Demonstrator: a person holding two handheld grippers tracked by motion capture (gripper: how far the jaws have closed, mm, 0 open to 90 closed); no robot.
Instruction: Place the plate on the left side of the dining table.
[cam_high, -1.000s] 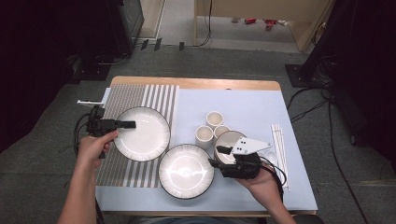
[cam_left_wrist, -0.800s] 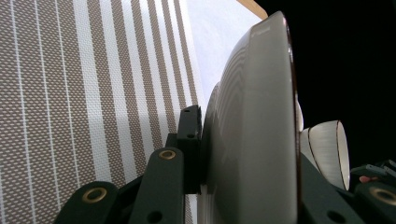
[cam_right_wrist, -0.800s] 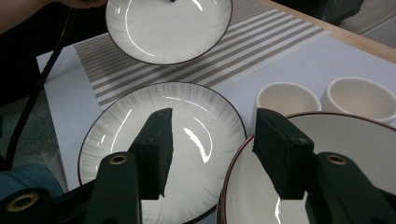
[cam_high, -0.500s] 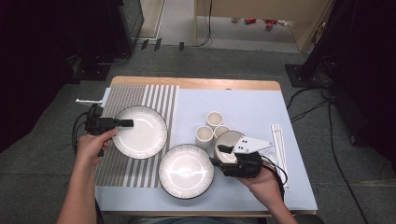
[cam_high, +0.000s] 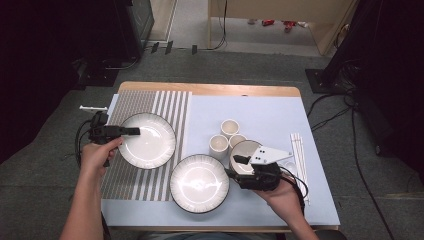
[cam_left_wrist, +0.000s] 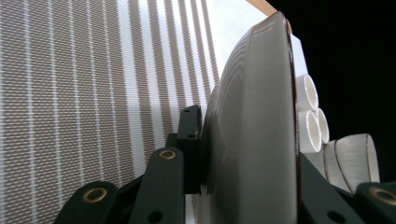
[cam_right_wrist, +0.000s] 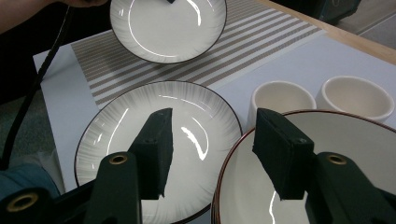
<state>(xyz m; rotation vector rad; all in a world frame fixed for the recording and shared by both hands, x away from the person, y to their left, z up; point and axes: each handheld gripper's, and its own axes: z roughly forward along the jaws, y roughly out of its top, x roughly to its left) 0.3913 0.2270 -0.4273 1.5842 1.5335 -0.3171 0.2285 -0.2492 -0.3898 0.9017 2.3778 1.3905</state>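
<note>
We see no change from a second ago: our left claw (cam_high: 131, 131) stays clamped on the rim of the plate (cam_high: 150, 142) over the striped mat (cam_high: 135, 177), while our right claw (cam_high: 235, 166) hangs open by the bowl (cam_high: 245, 150), right of that plate.

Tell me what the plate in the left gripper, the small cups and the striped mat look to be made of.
Plate: probably glazed ceramic; its white surface is glossy with bright light streaks and a dark rim line. Small cups: likely ceramic too, cream, thick-walled, with a softer sheen. Striped mat: looks woven, fabric or plastic mesh; the left gripper view shows a fine grid texture, matte. The left gripper clamps the plate's rim.
</note>
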